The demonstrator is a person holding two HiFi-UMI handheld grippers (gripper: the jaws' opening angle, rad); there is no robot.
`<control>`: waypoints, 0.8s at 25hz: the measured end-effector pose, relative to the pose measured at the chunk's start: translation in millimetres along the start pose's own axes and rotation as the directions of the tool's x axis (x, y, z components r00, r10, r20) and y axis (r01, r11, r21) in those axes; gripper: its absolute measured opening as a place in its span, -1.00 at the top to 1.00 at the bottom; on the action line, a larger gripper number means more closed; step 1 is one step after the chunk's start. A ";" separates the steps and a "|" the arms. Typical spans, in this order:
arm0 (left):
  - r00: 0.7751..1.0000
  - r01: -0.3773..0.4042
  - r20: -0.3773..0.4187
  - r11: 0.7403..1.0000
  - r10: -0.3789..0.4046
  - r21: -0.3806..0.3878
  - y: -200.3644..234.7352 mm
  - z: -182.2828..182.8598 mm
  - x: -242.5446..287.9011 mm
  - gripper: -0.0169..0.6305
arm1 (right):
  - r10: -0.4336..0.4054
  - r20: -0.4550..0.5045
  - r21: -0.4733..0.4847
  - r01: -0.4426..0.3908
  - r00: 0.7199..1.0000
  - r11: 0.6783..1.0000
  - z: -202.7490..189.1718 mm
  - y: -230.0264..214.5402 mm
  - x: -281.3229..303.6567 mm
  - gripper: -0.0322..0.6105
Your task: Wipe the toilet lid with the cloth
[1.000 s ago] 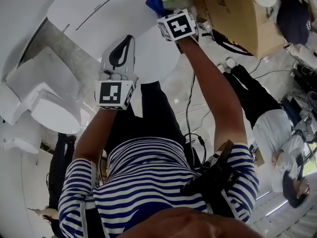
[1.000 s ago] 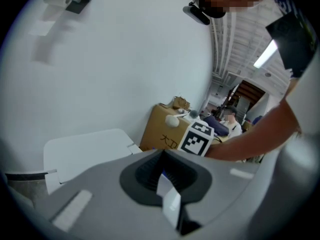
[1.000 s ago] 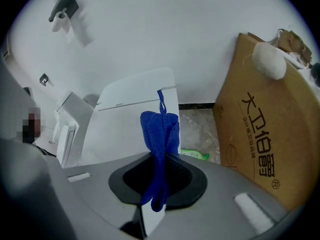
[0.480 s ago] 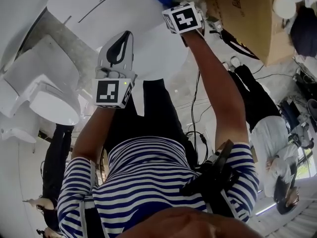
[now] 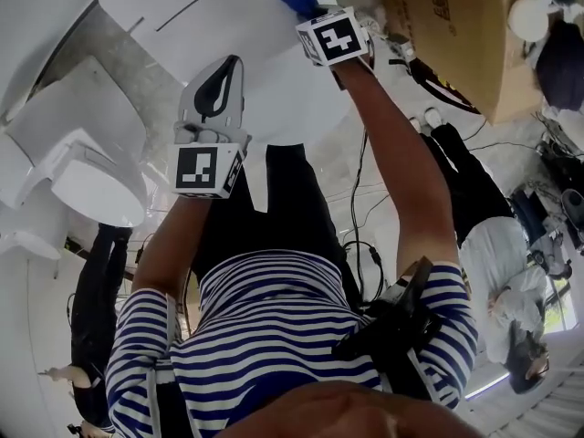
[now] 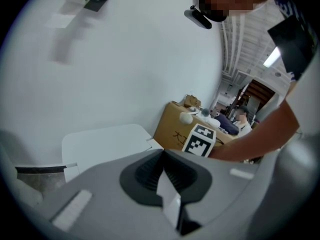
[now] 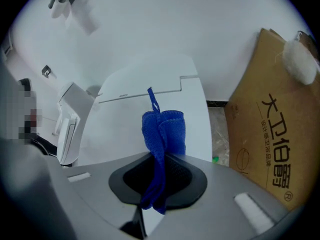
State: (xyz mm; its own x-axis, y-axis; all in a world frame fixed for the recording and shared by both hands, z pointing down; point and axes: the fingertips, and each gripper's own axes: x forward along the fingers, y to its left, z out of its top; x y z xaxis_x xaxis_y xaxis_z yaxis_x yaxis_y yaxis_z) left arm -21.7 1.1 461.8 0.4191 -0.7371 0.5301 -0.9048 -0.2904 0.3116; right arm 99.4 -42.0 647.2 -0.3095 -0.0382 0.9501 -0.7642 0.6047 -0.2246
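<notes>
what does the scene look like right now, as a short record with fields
left hand-held gripper: shut, nothing between its jaws
right hand-held gripper: shut on the blue cloth
cloth state: bunched, sticking out past the jaws towards the toilet lid; contact cannot be told
toilet lid: white, down
nearby: cardboard box to the right of the toilet in the right gripper view

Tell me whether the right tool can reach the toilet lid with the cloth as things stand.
Probably yes. The right tool is shut on the blue cloth, the white toilet lid lies directly ahead of it with nothing between, and the left tool sits off to one side.
</notes>
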 end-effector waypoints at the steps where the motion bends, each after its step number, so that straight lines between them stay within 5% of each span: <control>1: 1.000 -0.006 0.003 1.000 0.006 -0.003 3.8 -0.7 -4.2 0.94 | 0.005 -0.002 -0.009 -0.005 1.000 1.000 1.3 8.4 1.8 0.75; 20: 0.988 -0.147 0.029 0.986 0.149 -0.074 100.3 -12.4 -78.3 0.94 | 0.193 -0.033 -0.135 -0.195 0.981 0.971 38.8 193.8 49.3 0.75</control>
State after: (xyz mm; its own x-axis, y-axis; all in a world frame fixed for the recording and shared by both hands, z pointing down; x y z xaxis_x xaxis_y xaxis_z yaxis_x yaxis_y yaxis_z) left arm -144.3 37.3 461.3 0.2772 -0.7893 0.5479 -0.9483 -0.1331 0.2881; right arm -85.9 42.4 642.2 -0.4320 0.1054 0.8957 -0.6054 0.7023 -0.3746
